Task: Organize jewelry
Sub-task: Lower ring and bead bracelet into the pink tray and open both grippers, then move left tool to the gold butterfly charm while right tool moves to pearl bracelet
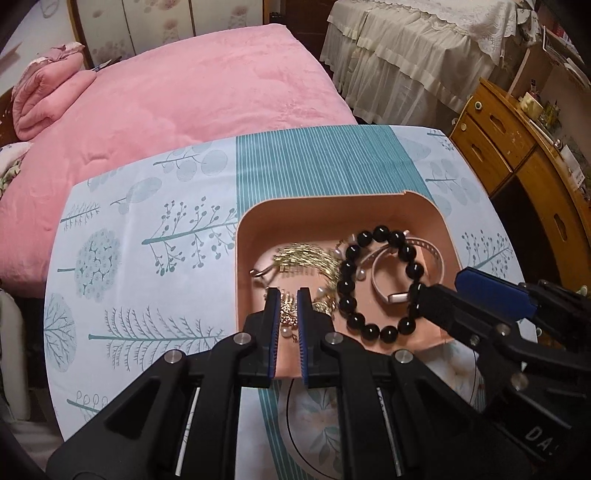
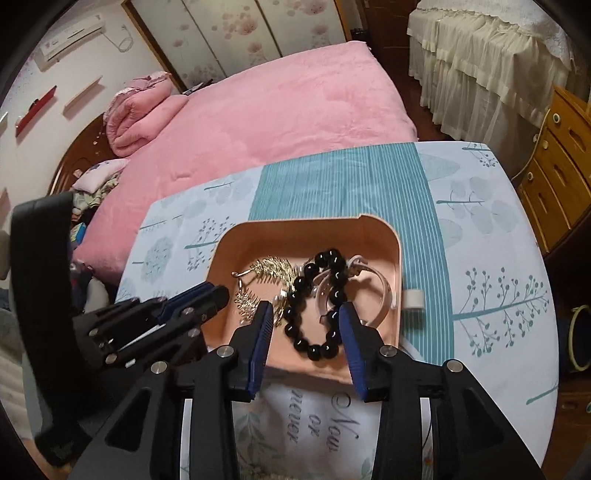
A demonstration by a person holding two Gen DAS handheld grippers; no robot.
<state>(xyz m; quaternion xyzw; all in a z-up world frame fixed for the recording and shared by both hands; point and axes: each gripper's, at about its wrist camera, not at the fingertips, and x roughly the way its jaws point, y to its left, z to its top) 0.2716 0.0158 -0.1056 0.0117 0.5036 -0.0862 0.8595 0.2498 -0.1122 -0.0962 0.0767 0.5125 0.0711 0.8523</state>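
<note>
Left wrist view: I saw left gripper (image 1: 287, 301) nearly closed, pinching gold jewelry (image 1: 290, 308) in pink tray (image 1: 332, 206). Right gripper (image 2: 306, 314) was spread, not gripping, around black bead bracelet (image 2: 316, 306) lying in tray on table (image 2: 498, 240).

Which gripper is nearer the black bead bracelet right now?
Right. The right gripper stands open astride the black bead bracelet in the pink tray. The left gripper is beside it, over the gold jewelry.

place: home bedroom | 11 o'clock: bed (image 1: 192, 96) with pink blanket | 1 o'clock: lace-covered furniture (image 1: 417, 48) | 3 o'clock: wooden drawers (image 1: 517, 155) | wall air conditioner (image 2: 70, 35)
</note>
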